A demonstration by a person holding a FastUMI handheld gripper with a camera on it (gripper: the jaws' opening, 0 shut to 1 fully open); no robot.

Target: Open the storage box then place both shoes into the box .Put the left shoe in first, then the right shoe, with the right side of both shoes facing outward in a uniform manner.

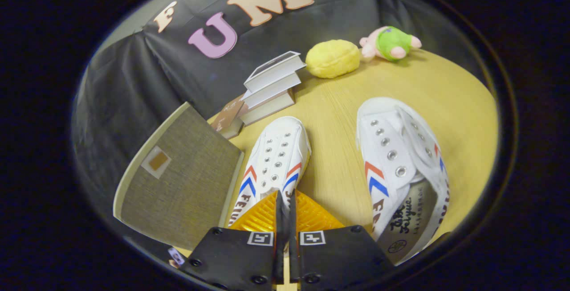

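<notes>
The gripper [286, 202] has its fingers nearly together over one white shoe's [277, 157] heel; whether they pinch it, I cannot tell. The other shoe [401, 166] lies beside it, the box [178, 179] opposite.

My tongs [285, 202] cover the heel end of the shoe [276, 157] at twelve o'clock ahead of them. The other shoe [396, 166], at two o'clock, loses its heel at the view's rim. The box lid [178, 179] at ten o'clock hides the box's inside.
</notes>
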